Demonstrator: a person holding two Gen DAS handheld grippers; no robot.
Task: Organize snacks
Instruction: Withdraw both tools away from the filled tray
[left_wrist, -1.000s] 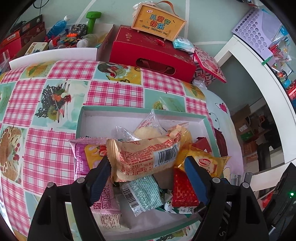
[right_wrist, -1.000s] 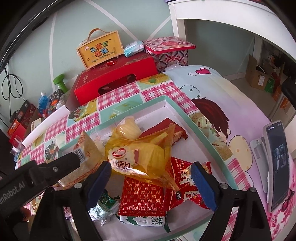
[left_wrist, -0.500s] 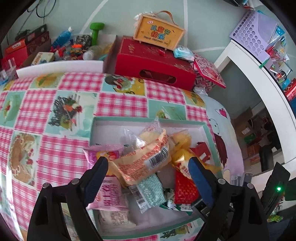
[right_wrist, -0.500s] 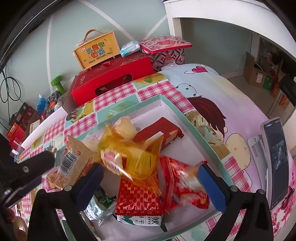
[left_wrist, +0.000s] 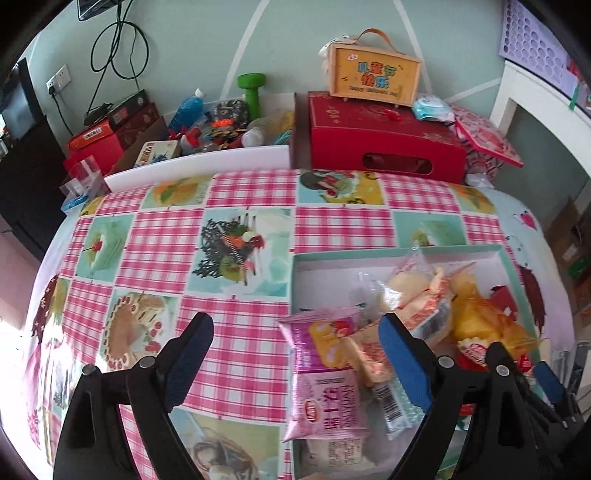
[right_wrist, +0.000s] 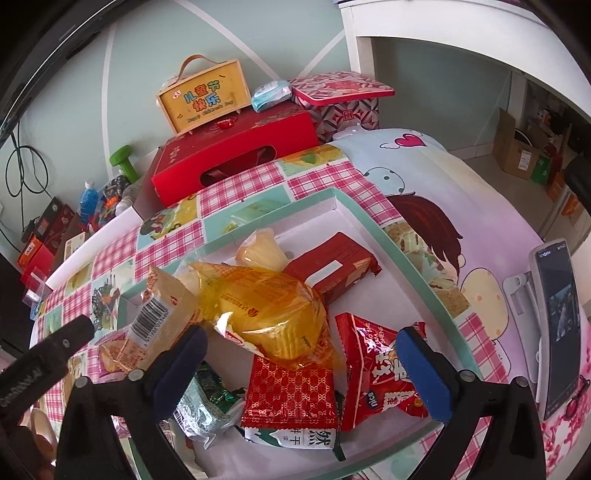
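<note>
A teal-rimmed white tray (right_wrist: 413, 266) (left_wrist: 399, 253) on the table holds a pile of snack packs. A yellow bun pack (right_wrist: 266, 314) lies on top, with a beige barcode pack (right_wrist: 162, 317) to its left and red packs (right_wrist: 295, 387) in front. In the left wrist view a pink pack (left_wrist: 325, 373) lies at the tray's left edge. My left gripper (left_wrist: 295, 365) is open and empty, over the tablecloth and the tray's left edge. My right gripper (right_wrist: 303, 365) is open and empty above the pile's front.
A red gift box (left_wrist: 384, 144) with a yellow carry box (left_wrist: 373, 79) on it stands at the table's back. A phone on a stand (right_wrist: 557, 321) stands right of the tray. Bottles, a green dumbbell (left_wrist: 251, 92) and boxes crowd the back left.
My left gripper drew back and swung left, leaving the beige pack in the tray. My right gripper rose a little; the yellow pack dropped onto the pile.
</note>
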